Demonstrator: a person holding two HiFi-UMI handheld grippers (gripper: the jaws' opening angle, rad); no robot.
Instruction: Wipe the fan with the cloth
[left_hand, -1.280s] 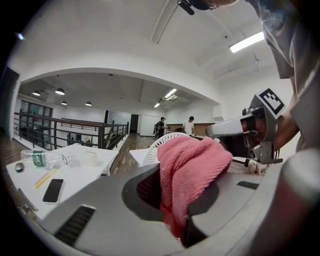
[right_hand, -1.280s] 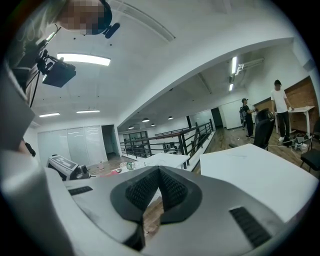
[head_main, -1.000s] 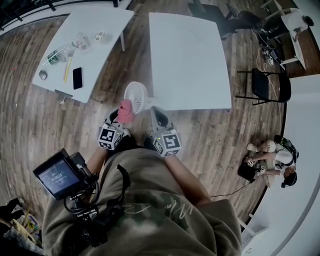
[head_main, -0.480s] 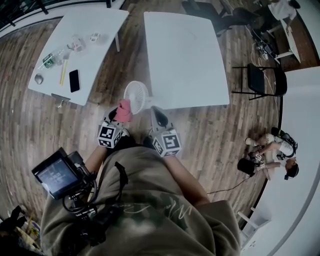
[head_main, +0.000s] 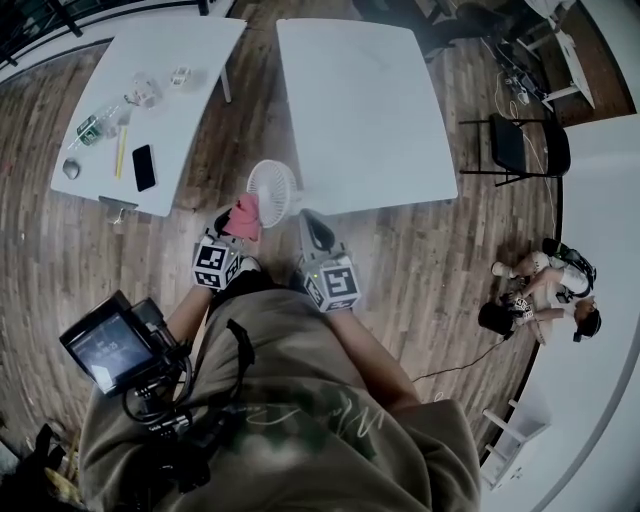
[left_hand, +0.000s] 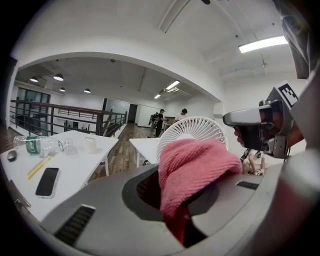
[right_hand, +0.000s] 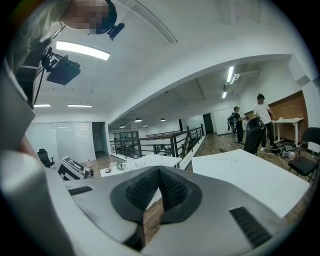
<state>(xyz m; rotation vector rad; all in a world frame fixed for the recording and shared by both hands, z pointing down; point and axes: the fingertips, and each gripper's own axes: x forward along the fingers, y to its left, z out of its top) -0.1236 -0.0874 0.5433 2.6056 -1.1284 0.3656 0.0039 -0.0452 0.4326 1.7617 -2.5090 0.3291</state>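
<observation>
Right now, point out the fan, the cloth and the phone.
fan (head_main: 272, 187): head view, centre of its white grille.
cloth (left_hand: 194, 167): left gripper view, middle of the pink bunch.
phone (head_main: 144, 167): head view, middle of its black face.

Right gripper (right_hand: 159, 170) closed on nothing — beyond it a white table (right_hand: 250, 175) and a dark railing (right_hand: 172, 142).

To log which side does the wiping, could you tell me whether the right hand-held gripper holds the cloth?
No, the pink cloth is clamped in the left hand-held gripper; the right hand-held gripper is shut on nothing.
</observation>
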